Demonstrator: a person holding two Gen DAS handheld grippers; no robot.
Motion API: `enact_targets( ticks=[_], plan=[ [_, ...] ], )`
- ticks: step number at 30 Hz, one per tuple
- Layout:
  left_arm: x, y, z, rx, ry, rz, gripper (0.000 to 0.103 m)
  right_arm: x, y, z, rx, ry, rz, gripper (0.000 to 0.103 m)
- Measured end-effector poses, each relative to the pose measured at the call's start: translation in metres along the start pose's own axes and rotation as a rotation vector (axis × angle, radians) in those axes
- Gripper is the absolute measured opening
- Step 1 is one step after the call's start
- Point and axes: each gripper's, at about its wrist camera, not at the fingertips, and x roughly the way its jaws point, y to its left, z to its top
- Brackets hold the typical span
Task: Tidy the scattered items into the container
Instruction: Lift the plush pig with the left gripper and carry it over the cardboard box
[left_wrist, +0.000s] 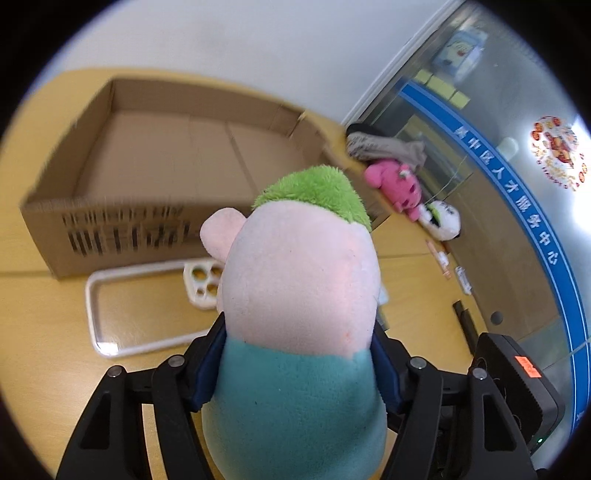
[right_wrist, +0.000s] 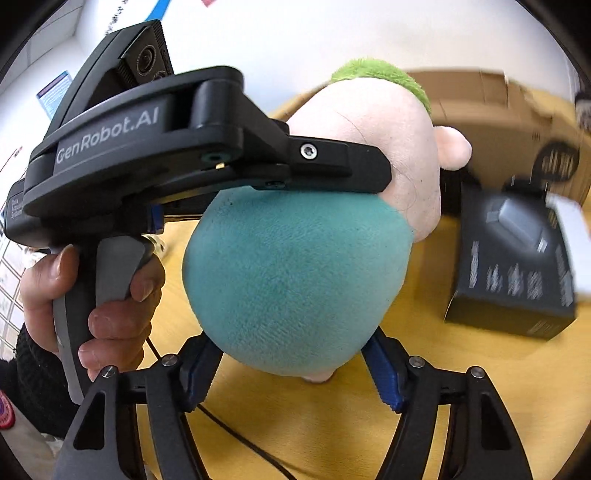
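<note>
A plush toy with a green tuft, pink head and teal body is up off the yellow table. My left gripper is shut on it, blue pads pressing both flanks. In the right wrist view one of that gripper's fingers lies across the plush toy. My right gripper has the teal bottom between its blue pads, which touch it on both sides. The open cardboard box stands behind the toy with nothing visible inside; in the right wrist view the box is at the upper right.
A clear phone case and a white holed piece lie before the box. A pink plush and a white plush sit by the glass wall. A black carton is at right. A hand holds the left gripper's handle.
</note>
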Motion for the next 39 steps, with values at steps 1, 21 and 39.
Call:
enact_targets(
  ticks=[1,21,39],
  plan=[
    [-0.007,-0.006,0.006,0.016,-0.02,-0.009,0.068,-0.009,0.004,0.004,-0.017,-0.016,-0.007,0.075],
    [-0.072,-0.114,0.128,0.288,-0.254,-0.136,0.068,-0.145,0.035,0.115,-0.207,-0.273,-0.207,0.073],
    [-0.083,-0.07,0.176,0.197,-0.329,-0.024,0.068,-0.115,0.066,0.194,-0.333,-0.214,-0.112,0.073]
  ],
)
